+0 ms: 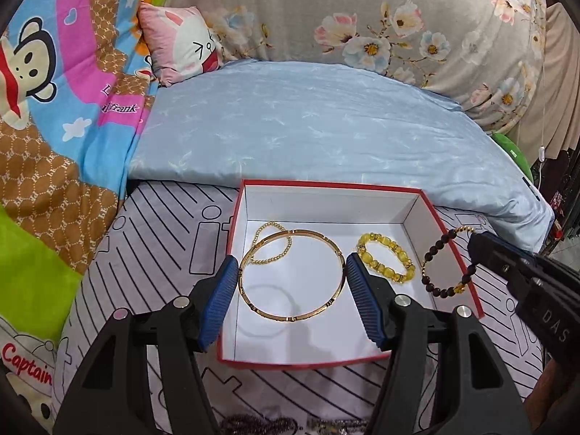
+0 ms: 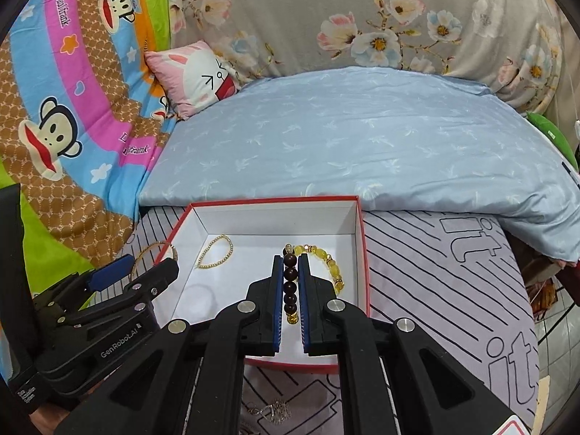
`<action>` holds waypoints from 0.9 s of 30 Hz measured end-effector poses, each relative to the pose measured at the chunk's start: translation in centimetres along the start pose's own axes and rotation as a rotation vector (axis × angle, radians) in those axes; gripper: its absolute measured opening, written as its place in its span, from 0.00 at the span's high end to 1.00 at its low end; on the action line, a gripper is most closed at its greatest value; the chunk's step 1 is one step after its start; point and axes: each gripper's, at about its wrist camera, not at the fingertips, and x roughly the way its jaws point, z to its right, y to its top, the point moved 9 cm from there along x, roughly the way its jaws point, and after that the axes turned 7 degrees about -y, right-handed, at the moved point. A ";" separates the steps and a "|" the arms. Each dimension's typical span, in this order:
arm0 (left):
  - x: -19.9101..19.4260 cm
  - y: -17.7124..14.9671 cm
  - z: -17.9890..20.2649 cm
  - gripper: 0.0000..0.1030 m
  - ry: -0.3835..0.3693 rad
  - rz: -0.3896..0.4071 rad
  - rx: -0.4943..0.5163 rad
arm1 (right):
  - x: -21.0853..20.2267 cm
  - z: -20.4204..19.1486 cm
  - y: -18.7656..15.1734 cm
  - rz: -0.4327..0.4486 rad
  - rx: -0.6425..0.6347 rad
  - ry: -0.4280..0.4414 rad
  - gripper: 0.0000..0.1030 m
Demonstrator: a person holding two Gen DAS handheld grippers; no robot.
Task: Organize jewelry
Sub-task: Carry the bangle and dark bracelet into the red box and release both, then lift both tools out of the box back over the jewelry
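A red box (image 1: 326,183) with a white inside lies on a grey striped sheet. In it rest a thin gold bead bracelet (image 1: 272,243) and a yellow bead bracelet (image 1: 386,258). My left gripper (image 1: 291,261) is over the box, its blue pads pressed on both sides of a large gold bangle (image 1: 290,317) that hangs above the box floor and casts a faint shadow. My right gripper (image 2: 291,259) is shut on a dark bead bracelet (image 2: 290,286) over the box's right half, above the yellow bead bracelet (image 2: 331,262). From the left wrist, the dark bracelet (image 1: 449,266) dangles from the right gripper (image 1: 478,240).
A folded pale blue quilt (image 1: 326,127) lies just behind the box. Beyond it are a floral quilt (image 1: 398,18) and a pink cushion (image 1: 181,43), with a bright cartoon blanket (image 1: 54,108) on the left. Loose chains (image 2: 272,411) lie on the sheet near me. Tiled floor (image 2: 554,333) shows at right.
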 end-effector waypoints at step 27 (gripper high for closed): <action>1.5 -0.9 -1.0 0.34 0.019 -0.019 -0.042 | 1.7 0.9 -3.1 -0.054 0.009 -0.025 0.63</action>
